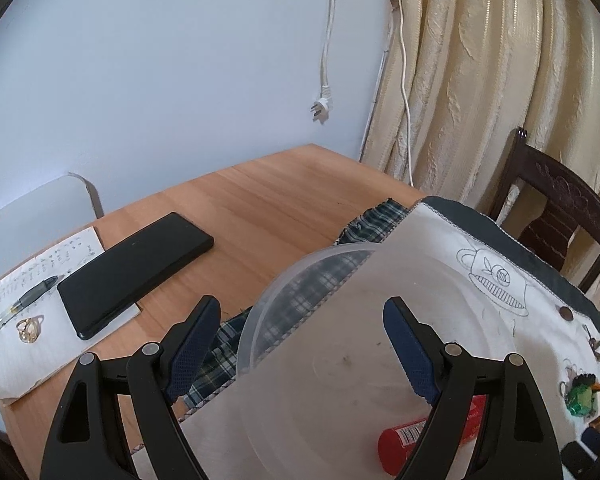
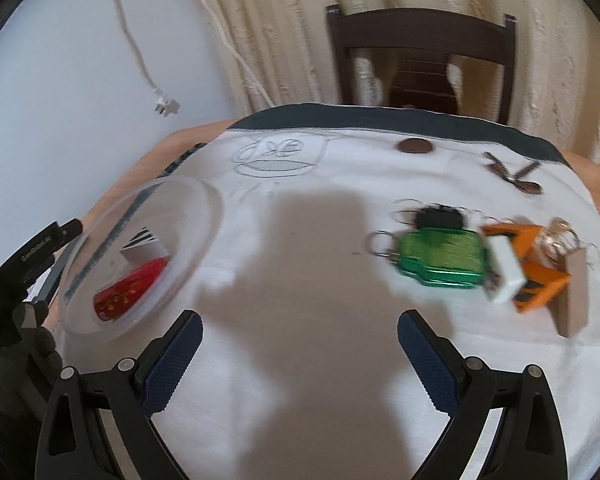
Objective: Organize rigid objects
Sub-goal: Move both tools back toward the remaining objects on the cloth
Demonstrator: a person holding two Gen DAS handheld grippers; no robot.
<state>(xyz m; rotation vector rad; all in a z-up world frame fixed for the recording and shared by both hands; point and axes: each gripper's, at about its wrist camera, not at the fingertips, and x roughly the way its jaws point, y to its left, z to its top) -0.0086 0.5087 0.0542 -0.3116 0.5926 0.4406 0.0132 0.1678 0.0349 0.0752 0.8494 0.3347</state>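
Observation:
A clear plastic bowl [image 1: 249, 332] stands on a white embroidered cloth [image 1: 432, 248]; a red cylinder [image 1: 410, 438] lies in it. My left gripper [image 1: 302, 308] is open and straddles the bowl's left rim, one finger outside and one inside. From the right wrist, the bowl [image 2: 204, 240] holds the red cylinder [image 2: 130, 284] and a white card [image 2: 144, 248]. My right gripper [image 2: 300, 318] is open over bare cloth [image 2: 300, 240], nothing between its fingers. To its right lies a blurred pile: a green shiny item [image 2: 440, 258], a white block [image 2: 506, 272], an orange box [image 2: 540, 284], a brown block [image 2: 574, 300] and key rings [image 2: 380, 240].
A black phone [image 1: 136, 272], a pen [image 1: 20, 304] and a gold ring [image 1: 30, 328] lie on a notebook [image 1: 28, 360] at the wooden table's left [image 1: 268, 200]. Plaid fabric [image 1: 216, 352] pokes from under the cloth. A brown disc [image 2: 414, 146], a striped bow [image 2: 512, 174] and a dark chair [image 2: 420, 56] sit beyond.

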